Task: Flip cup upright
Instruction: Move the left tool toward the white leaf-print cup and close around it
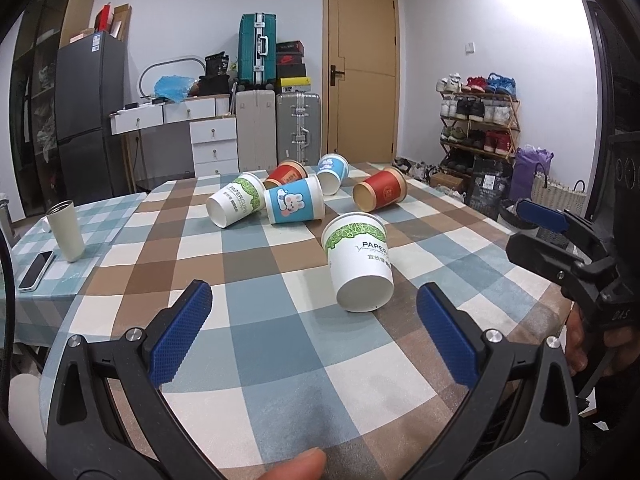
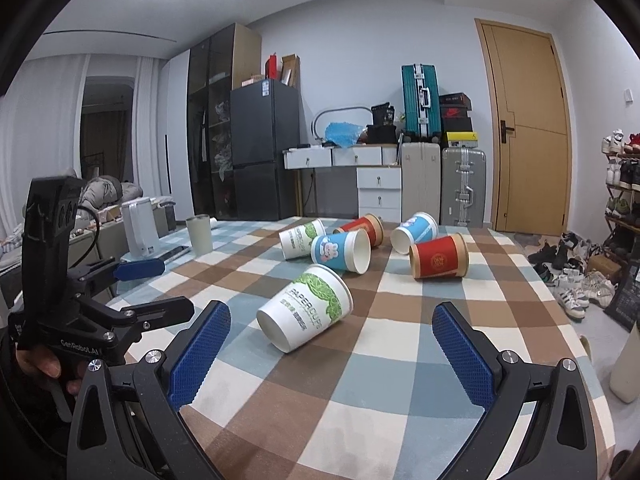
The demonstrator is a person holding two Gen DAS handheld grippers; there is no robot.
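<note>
Both hand-held grippers, left (image 1: 314, 334) and right (image 2: 332, 354), gape wide and empty. The white green-leaf paper cup (image 1: 358, 262) lies tipped on the checkered-cloth counter (image 1: 248, 264), seemingly nearest, ahead of them.

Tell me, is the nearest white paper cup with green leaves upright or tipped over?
Tipped over: the white paper cup with green leaves lies on its side on the checked tablecloth, base toward the cameras.

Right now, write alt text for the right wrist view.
Six paper cups lie tipped on a checkered tablecloth, the nearest a white green-leaf cup ahead of the open, empty right gripper. The left gripper is at the left edge, also open.
</note>
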